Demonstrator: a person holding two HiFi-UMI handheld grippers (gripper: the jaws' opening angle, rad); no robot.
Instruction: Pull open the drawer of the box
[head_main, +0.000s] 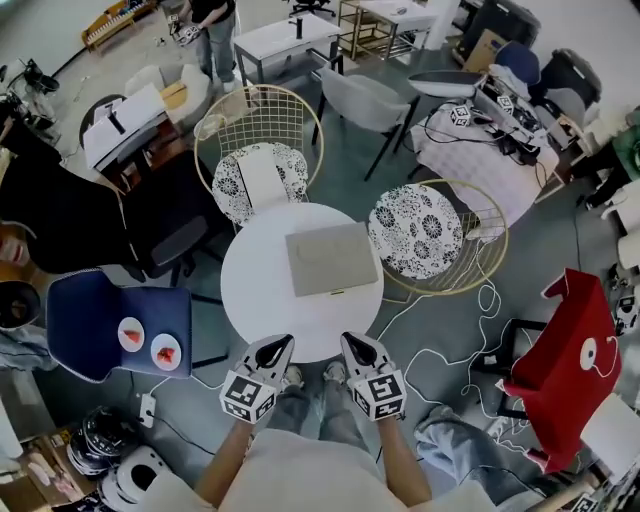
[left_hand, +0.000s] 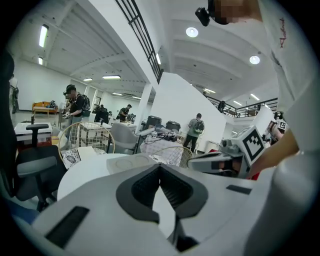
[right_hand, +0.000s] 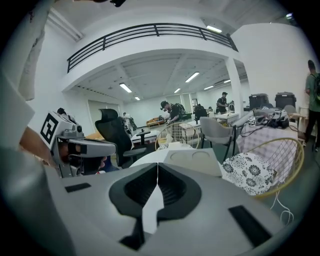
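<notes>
A flat grey box (head_main: 331, 258) lies on the round white table (head_main: 260, 290), slightly right of centre; its drawer front is not distinguishable from here. My left gripper (head_main: 277, 347) and right gripper (head_main: 354, 344) hang side by side over the table's near edge, both short of the box. Each has its jaws shut with nothing between them. In the left gripper view the shut left gripper (left_hand: 160, 168) points across the table toward the box (left_hand: 125, 162), with the right gripper (left_hand: 220, 160) alongside. In the right gripper view the shut right gripper (right_hand: 157, 165) points toward the box (right_hand: 194, 160).
Two gold wire chairs with patterned cushions (head_main: 262, 178) (head_main: 422, 232) stand behind and to the right of the table. A blue chair (head_main: 100, 320) with two small plates is at the left, a red object (head_main: 565, 360) at the right. Cables (head_main: 440, 340) trail on the floor.
</notes>
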